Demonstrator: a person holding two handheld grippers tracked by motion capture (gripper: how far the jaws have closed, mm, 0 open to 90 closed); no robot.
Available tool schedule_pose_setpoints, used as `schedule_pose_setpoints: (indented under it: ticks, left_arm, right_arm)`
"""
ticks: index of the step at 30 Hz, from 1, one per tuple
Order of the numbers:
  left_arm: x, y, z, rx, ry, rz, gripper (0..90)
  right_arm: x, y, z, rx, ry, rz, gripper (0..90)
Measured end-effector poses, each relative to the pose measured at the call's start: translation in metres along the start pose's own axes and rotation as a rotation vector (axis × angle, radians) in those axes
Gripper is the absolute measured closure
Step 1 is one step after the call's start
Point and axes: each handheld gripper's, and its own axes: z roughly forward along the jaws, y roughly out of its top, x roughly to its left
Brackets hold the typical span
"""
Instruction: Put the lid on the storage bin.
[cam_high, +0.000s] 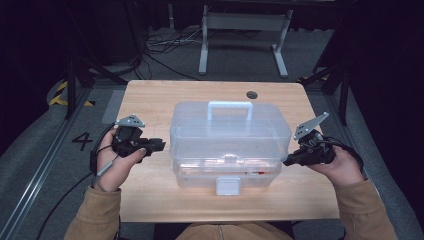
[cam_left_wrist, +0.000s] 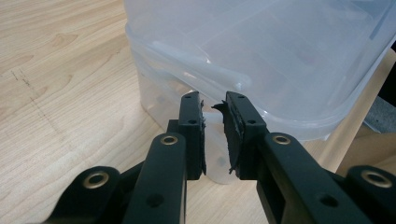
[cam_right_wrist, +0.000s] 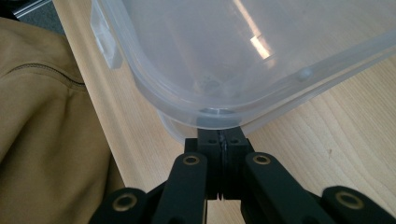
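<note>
1. Clear plastic storage box at centre frame in the high view, resting on the wooden table; white handle on top of its lid, white latch on the near wall.
2. Left gripper at mid-left of the high view, held in the left hand, tips just beside the box's left end.
3. In the left gripper view, jaws parted by a narrow gap at lower centre, nothing pinched between them; box rim just beyond the tips.
4. Right gripper at mid-right of the high view, in the right hand, tips at the box's lower right corner.
5. In the right gripper view, jaws clenched together at bottom centre, grasping nothing, tucked under the box's rounded rim.
6. Tan sleeve at left of that view.
</note>
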Motion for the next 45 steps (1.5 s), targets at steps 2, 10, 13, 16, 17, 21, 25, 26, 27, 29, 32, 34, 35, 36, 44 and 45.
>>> schedule_pose_setpoints:
  ticks: [2, 10, 13, 16, 17, 21, 25, 26, 27, 29, 32, 34, 35, 36, 44, 45]
  left_arm:
    - [0.0, 0.0, 0.0, 0.0, 0.0, 0.0, 77.4]
    - [0.001, 0.0, 0.001, 0.007, -0.001, 0.0, 77.1]
    - [0.001, 0.0, 0.001, 0.009, -0.003, -0.002, 77.1]
    - [0.001, 0.0, 0.001, 0.009, -0.001, -0.001, 77.0]
    - [0.001, 0.0, 0.001, 0.012, -0.001, 0.001, 77.0]
    - [0.001, -0.001, 0.002, 0.013, -0.001, -0.004, 76.9]
    - [0.001, -0.001, 0.002, 0.014, -0.001, -0.004, 76.9]
    - [0.001, -0.001, 0.002, 0.015, -0.001, -0.004, 76.9]
    - [0.001, -0.001, 0.002, 0.015, -0.001, -0.004, 76.9]
    - [0.001, -0.001, 0.002, 0.015, -0.001, -0.004, 76.9]
    - [0.001, -0.001, 0.002, 0.016, -0.002, -0.004, 76.8]
    - [0.001, -0.001, 0.002, 0.015, 0.001, -0.001, 76.4]
    - [0.001, -0.001, 0.002, 0.015, 0.001, -0.001, 76.4]
    - [0.001, -0.001, 0.002, 0.016, 0.0, -0.001, 76.4]
    - [0.002, -0.001, 0.002, 0.022, -0.001, -0.002, 76.5]
    - [0.002, -0.001, 0.003, 0.023, -0.001, -0.002, 76.5]
  right_arm:
    - [0.0, 0.0, 0.0, 0.006, 0.0, 0.0, 89.8]
    - [0.0, 0.0, 0.004, 0.035, 0.013, -0.006, 89.8]
    - [0.0, 0.0, 0.006, 0.047, 0.016, -0.012, 89.8]
    - [0.0, 0.0, 0.007, 0.059, 0.018, -0.013, 89.8]
    - [0.0, 0.0, 0.008, 0.061, 0.019, -0.014, 89.8]
    - [0.0, 0.0, 0.009, 0.073, 0.022, -0.017, 89.8]
    - [0.001, 0.0, 0.011, 0.09, 0.025, -0.019, 89.8]
    - [0.001, 0.0, 0.012, 0.095, 0.025, -0.021, 89.8]
    - [0.001, 0.0, 0.013, 0.097, 0.027, -0.021, 89.8]
    - [0.001, 0.0, 0.014, 0.103, 0.028, -0.02, 89.8]
    - [0.001, 0.0, 0.015, 0.114, 0.029, -0.025, 89.7]
    - [0.001, 0.0, 0.017, 0.123, 0.03, -0.026, 89.7]
    - [0.001, 0.0, 0.017, 0.125, 0.03, -0.028, 89.7]
    - [0.001, 0.0, 0.017, 0.128, 0.03, -0.027, 89.8]
    - [0.001, -0.001, 0.018, 0.141, 0.033, -0.028, 89.7]
    - [0.001, -0.001, 0.018, 0.144, 0.034, -0.027, 89.8]
